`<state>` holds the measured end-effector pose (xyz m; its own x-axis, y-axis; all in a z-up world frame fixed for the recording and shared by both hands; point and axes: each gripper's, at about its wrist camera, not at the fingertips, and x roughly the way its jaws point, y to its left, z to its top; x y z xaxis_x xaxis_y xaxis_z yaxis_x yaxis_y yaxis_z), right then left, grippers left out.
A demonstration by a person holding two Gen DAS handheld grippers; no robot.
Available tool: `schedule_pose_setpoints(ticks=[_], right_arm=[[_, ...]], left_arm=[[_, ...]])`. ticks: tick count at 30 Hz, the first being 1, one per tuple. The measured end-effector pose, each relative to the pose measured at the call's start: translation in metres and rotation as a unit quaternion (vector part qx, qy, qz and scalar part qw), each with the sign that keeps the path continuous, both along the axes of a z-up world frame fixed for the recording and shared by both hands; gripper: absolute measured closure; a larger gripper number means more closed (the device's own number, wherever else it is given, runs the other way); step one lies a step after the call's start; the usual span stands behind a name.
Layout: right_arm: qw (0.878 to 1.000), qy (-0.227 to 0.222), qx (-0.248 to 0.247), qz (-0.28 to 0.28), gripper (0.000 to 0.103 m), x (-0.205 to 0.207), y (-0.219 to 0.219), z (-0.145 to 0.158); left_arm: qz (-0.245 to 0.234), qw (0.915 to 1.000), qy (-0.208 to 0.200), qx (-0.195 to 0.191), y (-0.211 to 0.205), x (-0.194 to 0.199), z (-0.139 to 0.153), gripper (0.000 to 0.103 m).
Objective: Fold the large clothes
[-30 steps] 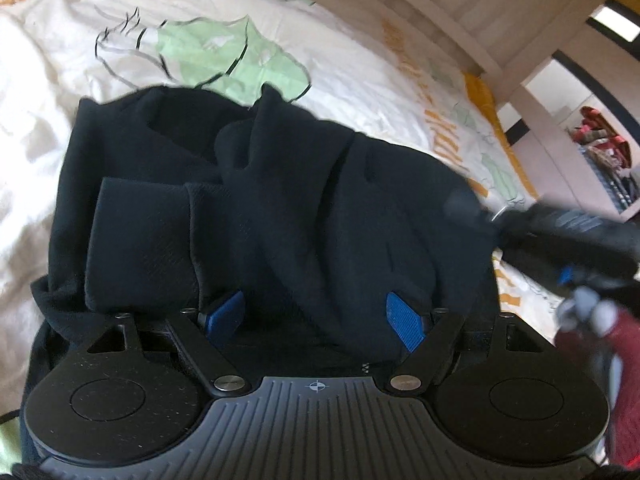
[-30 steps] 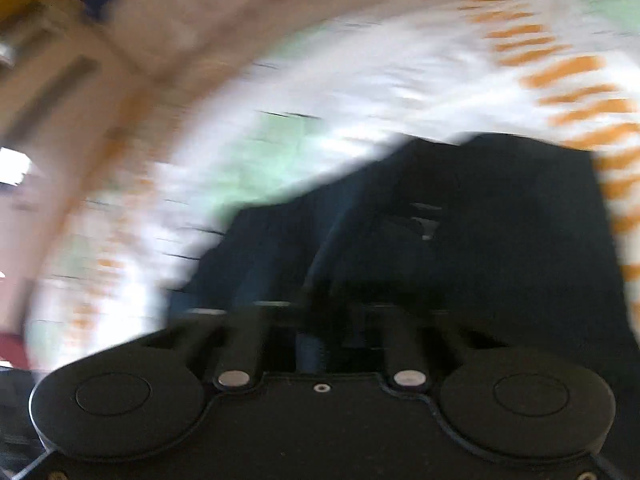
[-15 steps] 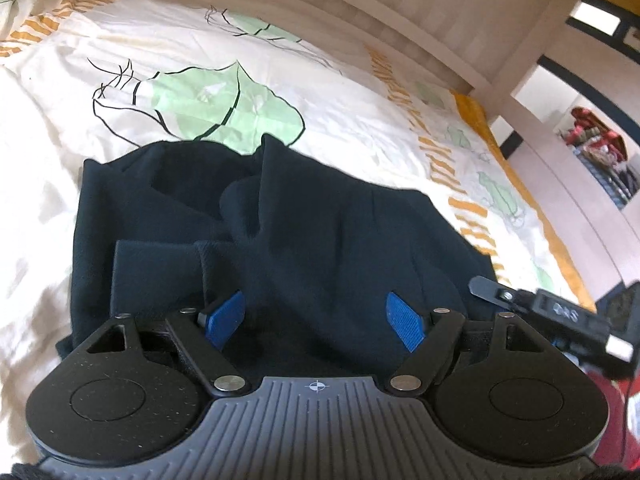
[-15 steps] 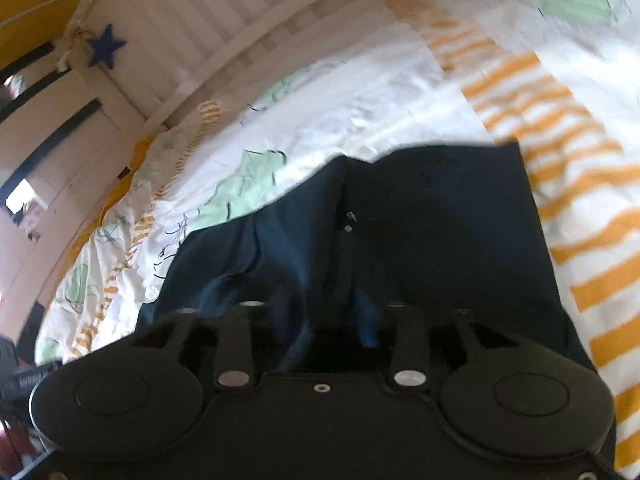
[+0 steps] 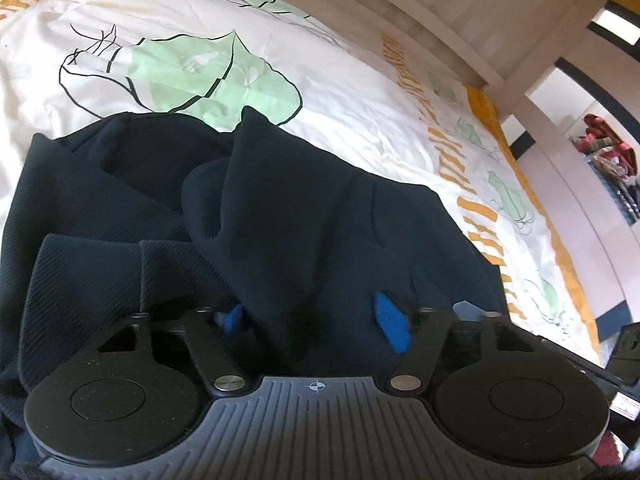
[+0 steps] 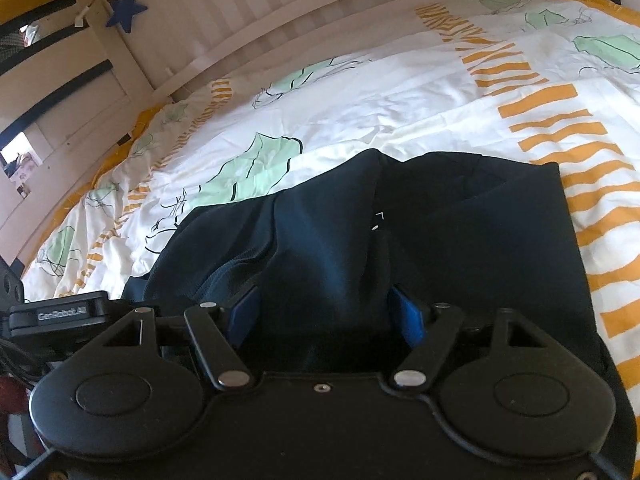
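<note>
A large dark navy garment (image 5: pixel 280 208) lies bunched and partly folded on the bed; it also shows in the right wrist view (image 6: pixel 440 240). My left gripper (image 5: pixel 314 320) has its blue pads (image 5: pixel 390 324) spread wide, with a thick fold of the cloth lying between them. My right gripper (image 6: pixel 326 312) also has its blue pads (image 6: pixel 408 314) apart, with a hump of the garment between them. The cloth hides most of each pad.
The bed cover (image 5: pixel 200 60) is white with green leaf prints and orange stripes (image 6: pixel 560 128). A white slatted bed frame (image 6: pixel 280 12) runs along the far side. The other gripper's body shows at the edge of each view (image 6: pixel 60 314).
The right gripper swung fast and has settled low over the garment's near edge. The left gripper has dropped slightly closer to the cloth. Both stay open.
</note>
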<state>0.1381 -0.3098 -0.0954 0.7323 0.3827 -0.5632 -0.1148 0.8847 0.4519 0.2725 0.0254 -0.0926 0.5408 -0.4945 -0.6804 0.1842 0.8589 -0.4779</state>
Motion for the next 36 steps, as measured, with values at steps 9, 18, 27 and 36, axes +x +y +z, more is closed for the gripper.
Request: schedule_pose_setpoints(ticks=[9,18,27,36], right_arm=[[1.0,0.003,-0.027,0.011,0.081,0.006,0.008,0.001],[0.998,-0.045,-0.042,0.002,0.082,0.004,0.0,0.006],[0.999,-0.032,-0.033,-0.006,0.061,-0.005,-0.006,-0.019],[0.994,-0.079,-0.071,-0.026,0.013,-0.037,0.0,0.008]], left_arm=[[0.007,0.9966,-0.071,0.041,-0.006,0.0,0.017,0.095],[0.005,0.9947,-0.076,0.069,0.006,0.0,0.01,0.094],[0.013,0.9961,-0.057,0.066,0.021,-0.005,-0.002,0.075],[0.019,0.9844,-0.126,0.121,0.012,-0.045,0.036,0.051]])
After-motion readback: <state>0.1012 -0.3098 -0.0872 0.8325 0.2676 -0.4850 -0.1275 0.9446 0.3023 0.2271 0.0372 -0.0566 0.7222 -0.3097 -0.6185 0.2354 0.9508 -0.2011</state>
